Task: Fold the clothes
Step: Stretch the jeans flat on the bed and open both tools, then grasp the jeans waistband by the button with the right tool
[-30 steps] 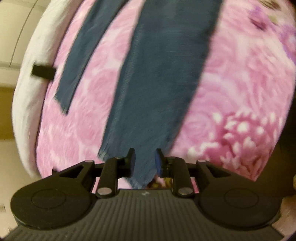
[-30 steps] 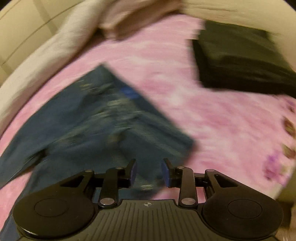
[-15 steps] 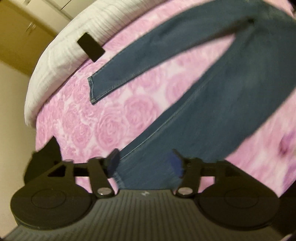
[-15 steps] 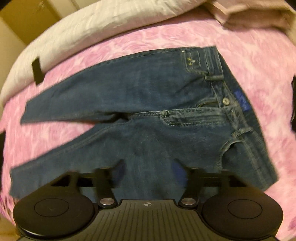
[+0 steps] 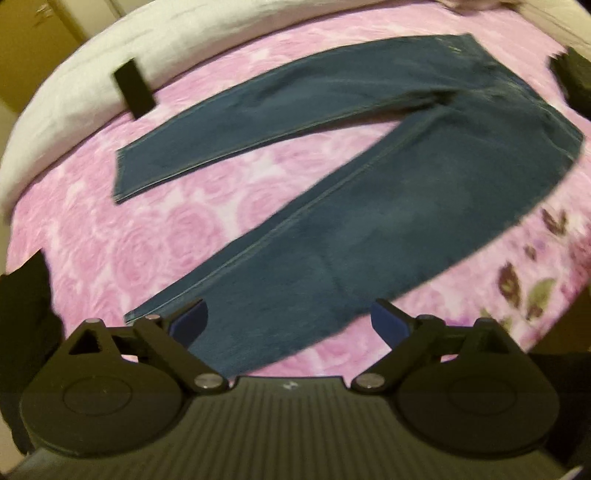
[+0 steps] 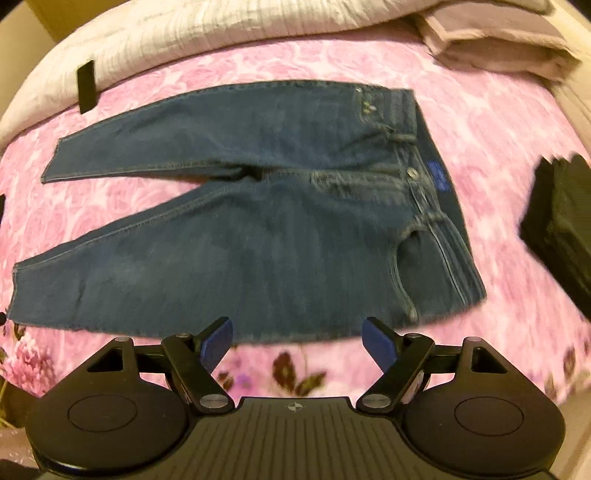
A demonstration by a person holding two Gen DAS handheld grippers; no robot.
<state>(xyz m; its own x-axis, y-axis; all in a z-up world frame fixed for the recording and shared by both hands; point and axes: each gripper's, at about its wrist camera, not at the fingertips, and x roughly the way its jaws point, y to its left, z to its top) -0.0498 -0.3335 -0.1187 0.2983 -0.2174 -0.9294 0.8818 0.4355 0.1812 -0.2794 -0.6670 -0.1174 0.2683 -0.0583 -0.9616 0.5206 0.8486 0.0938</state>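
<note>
A pair of blue jeans (image 6: 280, 221) lies flat on the pink floral bedspread (image 6: 498, 122), legs spread apart to the left, waistband at the right. It also shows in the left wrist view (image 5: 369, 206). My left gripper (image 5: 288, 321) is open and empty, above the hem end of the near leg. My right gripper (image 6: 297, 341) is open and empty, just off the near edge of the jeans' upper leg.
A white quilt (image 6: 184, 33) lies bunched along the far side with a small black tag (image 6: 86, 90) on it. A folded beige cloth (image 6: 498, 40) sits at the far right. A folded black garment (image 6: 561, 218) lies at the right.
Both grippers let go of the jeans, opened wide and pulled back. The jeans now lie spread flat on the bed.
</note>
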